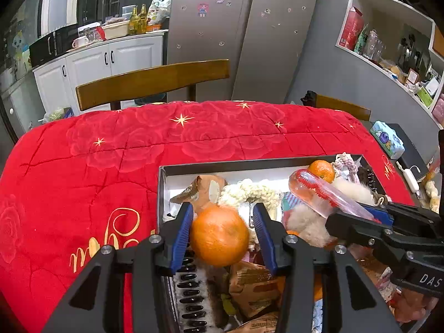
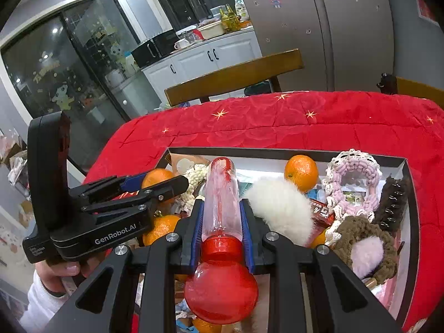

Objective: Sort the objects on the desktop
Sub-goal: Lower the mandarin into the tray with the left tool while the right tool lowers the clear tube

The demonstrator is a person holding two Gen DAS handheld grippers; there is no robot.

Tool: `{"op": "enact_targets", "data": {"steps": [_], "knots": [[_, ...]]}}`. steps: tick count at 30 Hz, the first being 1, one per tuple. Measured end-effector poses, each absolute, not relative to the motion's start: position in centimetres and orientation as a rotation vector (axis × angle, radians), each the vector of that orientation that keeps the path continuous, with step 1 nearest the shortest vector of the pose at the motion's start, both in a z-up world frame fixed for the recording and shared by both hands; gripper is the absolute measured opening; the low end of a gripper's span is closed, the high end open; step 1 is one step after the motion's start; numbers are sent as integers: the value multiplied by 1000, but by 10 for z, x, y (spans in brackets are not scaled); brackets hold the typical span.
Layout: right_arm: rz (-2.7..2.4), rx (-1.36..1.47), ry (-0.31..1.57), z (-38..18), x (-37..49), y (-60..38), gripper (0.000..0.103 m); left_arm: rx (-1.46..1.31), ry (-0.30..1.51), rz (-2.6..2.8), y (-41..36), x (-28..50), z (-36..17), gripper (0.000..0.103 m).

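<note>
Left tool (image 1: 223, 231) is spread wide around an orange (image 1: 219, 236) over the box (image 1: 163, 191), pads not clamping it; right tool (image 2: 222, 219) is clenched on a clear tube (image 2: 222, 194) with a red cap; "GenRobot.AI" reads on the left tool's side, "DAS" on the right's.

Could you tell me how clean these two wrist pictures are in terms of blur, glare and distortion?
Left wrist: the orange between the left gripper fingers is smeared by motion, the chair bows from fisheye, corners go black. Right wrist: sharper; the clear tube in the right gripper shows highlights, and the glass door reflects ceiling lights.
</note>
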State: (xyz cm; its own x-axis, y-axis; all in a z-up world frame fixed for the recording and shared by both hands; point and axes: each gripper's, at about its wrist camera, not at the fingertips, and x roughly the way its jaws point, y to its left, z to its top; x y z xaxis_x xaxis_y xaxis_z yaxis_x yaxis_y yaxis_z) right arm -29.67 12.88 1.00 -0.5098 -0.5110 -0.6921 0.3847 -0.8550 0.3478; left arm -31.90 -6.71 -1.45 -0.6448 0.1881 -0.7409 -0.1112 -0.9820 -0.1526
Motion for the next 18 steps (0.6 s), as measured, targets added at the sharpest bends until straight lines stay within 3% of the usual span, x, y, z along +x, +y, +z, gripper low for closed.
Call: {"op": "enact_targets", "data": {"steps": [6, 8, 9, 13, 17, 18], "knots": [[-2310, 1138, -250, 13, -299, 133, 37, -1224, -117, 2695, -63, -317, -13, 62], [-2310, 1127, -247, 15, -298, 133, 43, -1232, -53, 2760, -59, -315, -11, 94], [-2313, 1127, -246, 16, -297, 133, 46, -1232, -28, 2791, -59, -314, -9, 99], [-2328, 1096, -276, 25, -296, 139, 66, -1172, -80, 2786, -63, -310, -4, 102], [-2327, 1041, -333, 36, -293, 147, 100, -1173, -62, 2791, -61, -310, -4, 102], [-2332, 1022, -345, 39, -292, 149, 103, -1163, -63, 2795, -60, -309, -2, 102]]}}
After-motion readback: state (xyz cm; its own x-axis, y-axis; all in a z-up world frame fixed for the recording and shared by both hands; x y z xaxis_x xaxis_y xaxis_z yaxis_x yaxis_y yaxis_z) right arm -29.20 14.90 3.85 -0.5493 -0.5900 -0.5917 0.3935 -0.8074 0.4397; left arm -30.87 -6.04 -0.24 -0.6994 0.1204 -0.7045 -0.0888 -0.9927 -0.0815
